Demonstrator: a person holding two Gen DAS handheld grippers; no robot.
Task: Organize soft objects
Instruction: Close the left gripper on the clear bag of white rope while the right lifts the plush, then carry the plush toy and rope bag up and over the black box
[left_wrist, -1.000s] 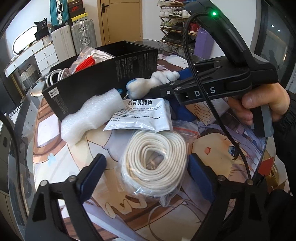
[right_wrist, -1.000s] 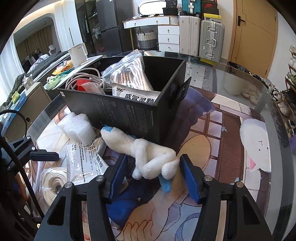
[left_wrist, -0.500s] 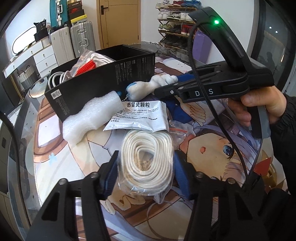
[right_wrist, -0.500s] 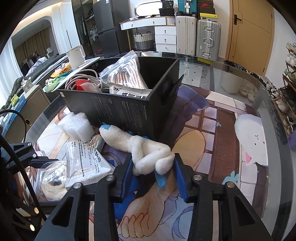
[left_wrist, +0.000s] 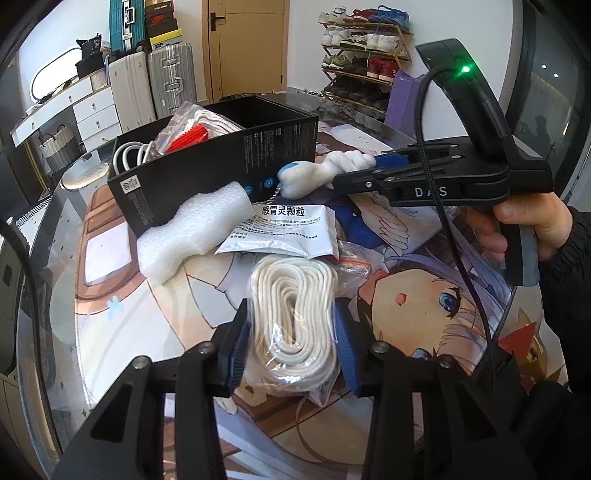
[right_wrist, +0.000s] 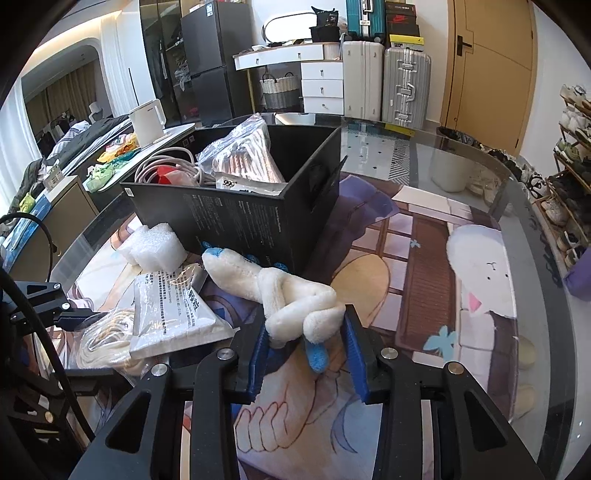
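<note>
Between the right gripper (right_wrist: 308, 349) pads, the plush toy (right_wrist: 291, 299) sits clamped

Behind the glass table (right_wrist: 424, 144) with its cartoon-print mat (right_wrist: 424, 258): silver suitcases (right_wrist: 404, 83) and a white drawer unit (right_wrist: 321, 86) left of a wooden door (right_wrist: 487, 62), a shoe rack (left_wrist: 365, 70) to the door's right, a white kettle (right_wrist: 147, 122) far left.

Left tool (left_wrist: 293, 328) closed onto bagged rope coil (left_wrist: 295, 314); right tool (right_wrist: 304, 345) clamped plush toy (right_wrist: 291, 302).
</note>
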